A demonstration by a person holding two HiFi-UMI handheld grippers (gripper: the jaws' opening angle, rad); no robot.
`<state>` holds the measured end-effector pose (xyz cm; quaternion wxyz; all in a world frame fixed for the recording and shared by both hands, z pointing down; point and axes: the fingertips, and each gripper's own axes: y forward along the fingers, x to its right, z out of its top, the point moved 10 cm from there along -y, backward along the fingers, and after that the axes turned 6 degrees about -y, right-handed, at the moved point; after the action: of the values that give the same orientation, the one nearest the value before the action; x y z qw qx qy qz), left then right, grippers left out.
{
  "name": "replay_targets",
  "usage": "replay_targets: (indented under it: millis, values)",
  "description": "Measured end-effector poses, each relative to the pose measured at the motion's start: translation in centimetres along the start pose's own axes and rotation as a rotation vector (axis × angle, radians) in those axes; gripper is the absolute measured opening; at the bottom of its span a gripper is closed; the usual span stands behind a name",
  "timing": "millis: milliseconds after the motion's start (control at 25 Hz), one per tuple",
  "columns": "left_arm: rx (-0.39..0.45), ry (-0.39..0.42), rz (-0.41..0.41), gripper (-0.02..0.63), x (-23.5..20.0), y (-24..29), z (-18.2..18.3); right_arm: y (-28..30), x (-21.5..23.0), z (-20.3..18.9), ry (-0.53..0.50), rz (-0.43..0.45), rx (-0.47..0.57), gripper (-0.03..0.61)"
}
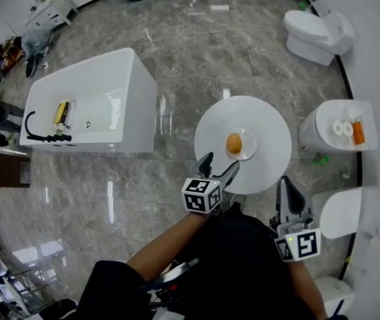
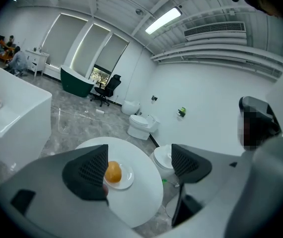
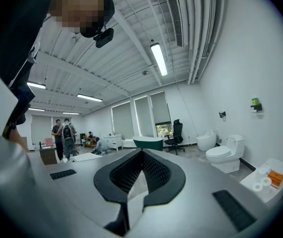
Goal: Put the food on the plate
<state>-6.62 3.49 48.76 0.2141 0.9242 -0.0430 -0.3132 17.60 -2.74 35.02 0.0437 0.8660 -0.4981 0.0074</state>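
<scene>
The floor [image 1: 177, 52] is grey, shiny stone in a big white room. A small round white worktop [image 1: 270, 125] stands in the middle.

A long white bathtub [image 1: 103, 92] stands well to the left of the worktop. White toilets stand along the right wall. One toilet [image 1: 313, 35] is far off. Another toilet [image 1: 323, 129] is just beside the worktop and has two paper rolls [image 1: 342, 129] and an orange box [image 1: 357, 132] on its lid. Far back there is a dark green tub [image 2: 77, 83] and a black chair [image 2: 110, 87]. Nothing lies between the grippers and the plate.

The plate [image 1: 249, 145] is white and sits in the middle of the worktop. The food [image 1: 234, 143], a round orange-brown lump, lies on the plate.

The left gripper [image 1: 220, 165] hangs over the near edge of the worktop, close to the plate but not touching it. Its jaws are spread wide and hold nothing. In the left gripper view the food [image 2: 113, 172] peeks out just beside one jaw.

The right gripper [image 1: 289, 189] is off to the right of the worktop, well apart from the food. Its jaws are pressed together with nothing in them.
</scene>
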Motion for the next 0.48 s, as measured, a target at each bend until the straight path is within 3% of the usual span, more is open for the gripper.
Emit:
replay_targets:
  millis: [160, 480]
  values:
    - [0.079, -0.013, 0.013, 0.387, 0.7, -1.4, 1.0, 0.5, 0.0, 0.2, -0.008, 0.014, 0.01, 0.005]
    - [0.146, -0.024, 0.025, 0.387, 0.7, -4.1, 1.8, 1.4, -0.9, 0.1, -0.012, 0.062, 0.01, 0.005]
